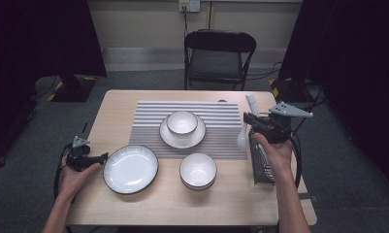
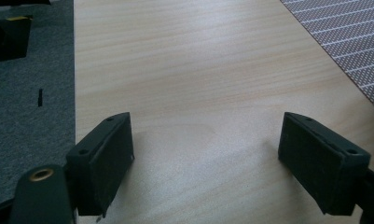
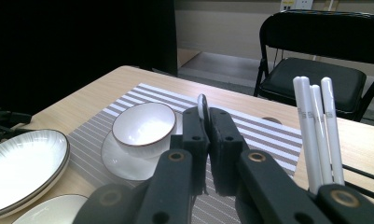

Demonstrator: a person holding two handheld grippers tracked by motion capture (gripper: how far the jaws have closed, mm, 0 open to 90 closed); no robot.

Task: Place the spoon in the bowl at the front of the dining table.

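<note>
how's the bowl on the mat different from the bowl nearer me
The far bowl stands on a saucer on the striped mat; the near bowl rests directly on bare table, off the mat. The near bowl looks slightly wider. Both are white, dark-rimmed, upright and look empty.
</note>
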